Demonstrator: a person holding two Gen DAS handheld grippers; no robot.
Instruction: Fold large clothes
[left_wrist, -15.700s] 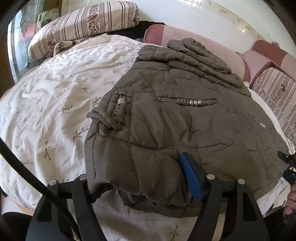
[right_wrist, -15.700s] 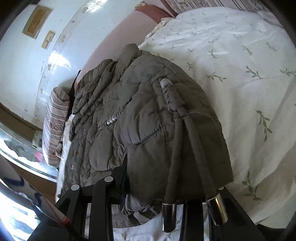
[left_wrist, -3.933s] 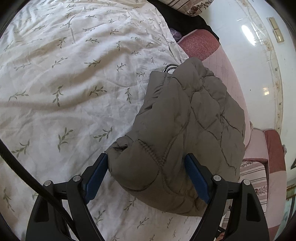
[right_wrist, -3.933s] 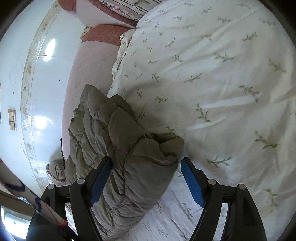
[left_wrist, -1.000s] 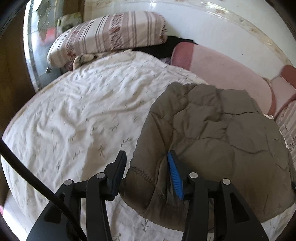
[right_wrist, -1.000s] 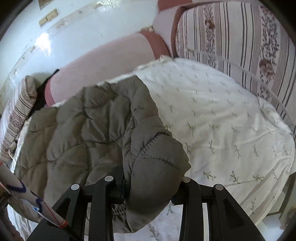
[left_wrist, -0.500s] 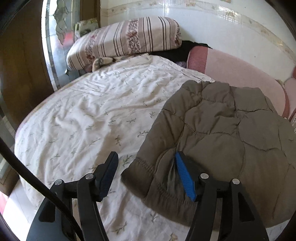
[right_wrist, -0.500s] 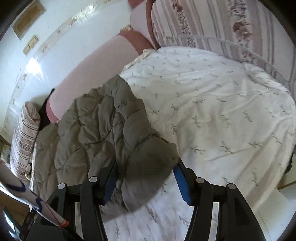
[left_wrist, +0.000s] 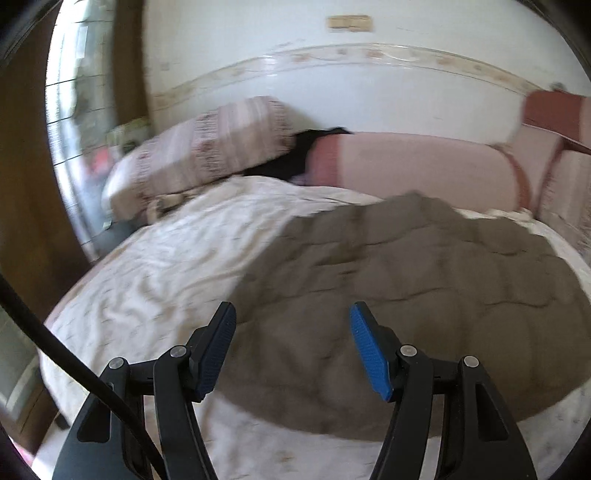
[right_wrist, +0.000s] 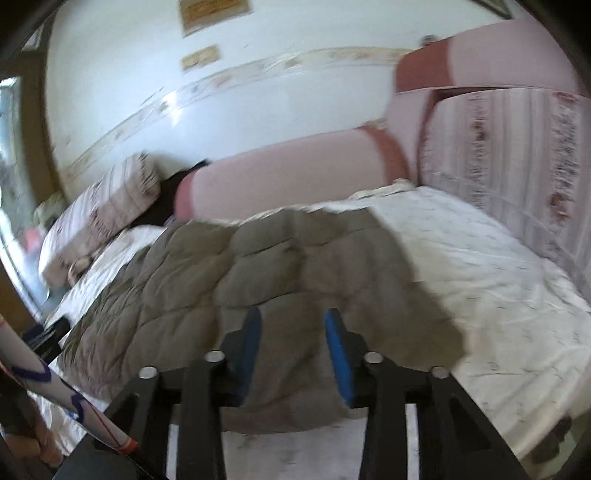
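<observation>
A folded quilted jacket (left_wrist: 424, 302) lies on a bed sheet (left_wrist: 155, 280) as the left gripper (left_wrist: 293, 349) hovers wide open and the right gripper (right_wrist: 291, 350) hangs empty, jaws narrowly apart; the puffy padding may spring the fold loose, judging by its bulk. A striped pillow (left_wrist: 199, 151) and pink headboard (left_wrist: 417, 166) line the white wall (left_wrist: 332, 81)
</observation>
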